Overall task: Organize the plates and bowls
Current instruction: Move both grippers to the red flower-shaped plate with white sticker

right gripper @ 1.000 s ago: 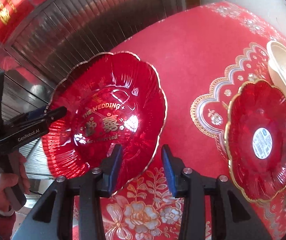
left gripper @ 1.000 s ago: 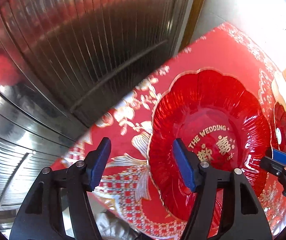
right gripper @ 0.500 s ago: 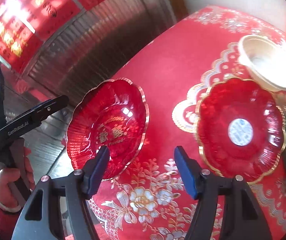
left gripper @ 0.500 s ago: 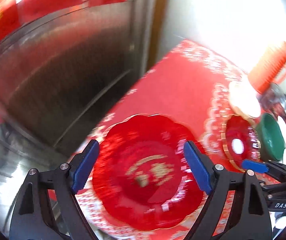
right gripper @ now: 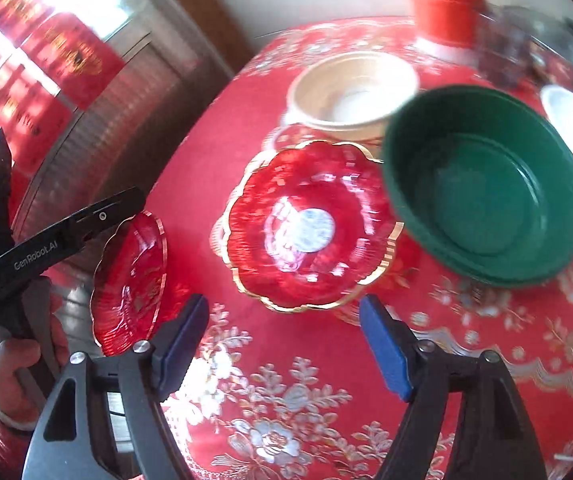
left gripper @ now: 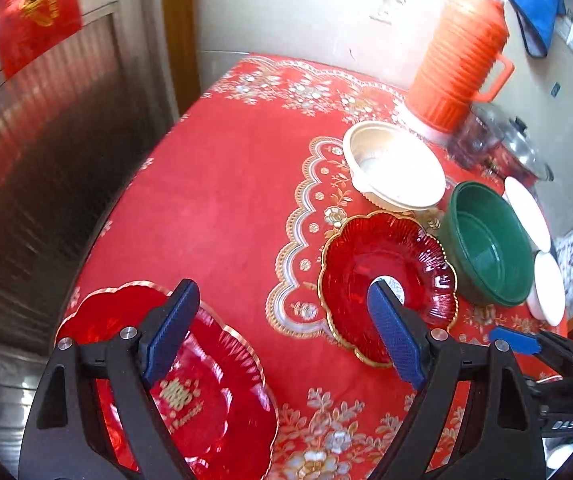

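Note:
A large red wedding plate (left gripper: 214, 396) with gold lettering lies at the table's near left edge, partly behind my left gripper's fingers. My left gripper (left gripper: 282, 332) hangs open above the cloth with nothing between its jaws. A smaller red gold-rimmed plate (left gripper: 386, 272) with a white sticker lies right of centre, touching a green bowl (left gripper: 486, 244); a cream bowl (left gripper: 394, 168) sits behind it. My right gripper (right gripper: 282, 344) hovers just short of the smaller red plate (right gripper: 306, 228), its jaws opening and empty. The green bowl (right gripper: 482, 184) is to its right, the large plate (right gripper: 134, 280) to its left.
An orange thermos (left gripper: 458, 60) and a glass-lidded pot (left gripper: 506, 140) stand at the back right. Two white bowls (left gripper: 526, 208) line the right edge. A metal door (left gripper: 46, 160) runs along the left. A hand (right gripper: 14, 364) holds the left gripper. Bare red cloth (left gripper: 226, 180) spreads left of centre.
Both grippers have let go of the large red plate, opened wider and drawn back up and to the right. The plate now lies on the cloth, and the other dishes have come into view.

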